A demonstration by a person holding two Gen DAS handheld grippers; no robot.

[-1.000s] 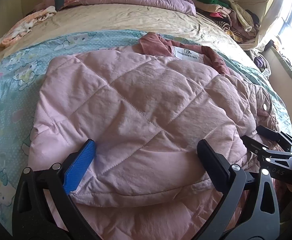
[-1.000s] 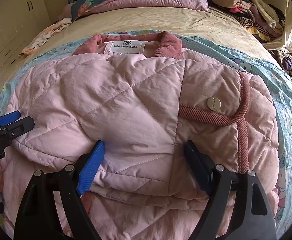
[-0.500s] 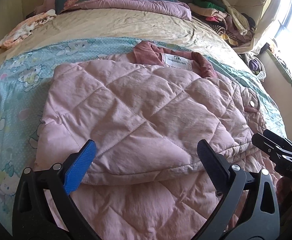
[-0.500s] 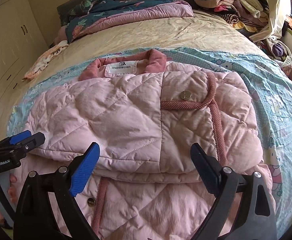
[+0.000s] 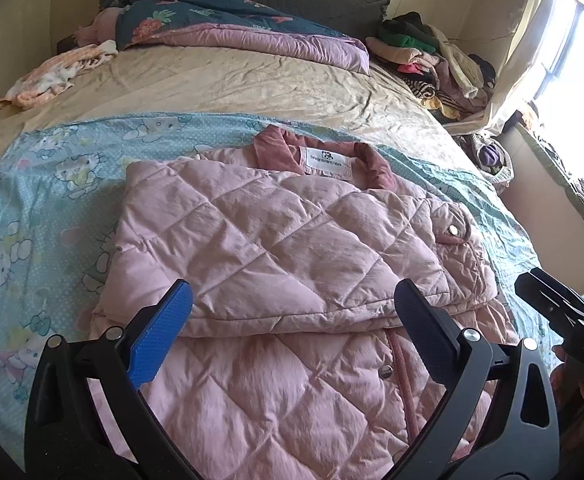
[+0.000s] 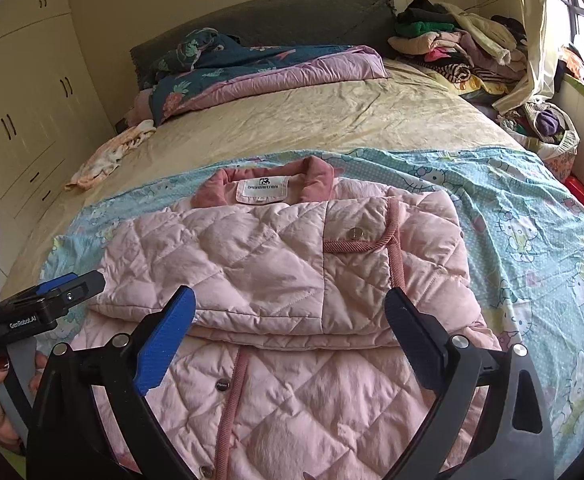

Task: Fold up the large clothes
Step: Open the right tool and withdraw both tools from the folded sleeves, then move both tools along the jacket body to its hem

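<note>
A pink quilted jacket (image 5: 276, 240) lies on the bed, its sides folded in over its front, collar and white label at the far end. It also shows in the right wrist view (image 6: 292, 264). My left gripper (image 5: 292, 308) is open and empty, held above the jacket's near half. My right gripper (image 6: 288, 312) is open and empty too, above the same near half. Each gripper shows at the edge of the other's view: the right one (image 5: 563, 316), the left one (image 6: 52, 300).
The jacket rests on a light blue cartoon-print sheet (image 6: 531, 216) over a beige bedsheet (image 5: 220, 84). A folded quilt (image 6: 276, 68) and a small garment (image 6: 108, 156) lie farther back. A pile of clothes (image 6: 459, 52) sits at the far right. Wardrobes (image 6: 24, 120) stand to the left.
Both grippers have pulled back and up from the jacket's folded edge, jaws open throughout. The jacket now lies farther off, and its lower half has come into view.
</note>
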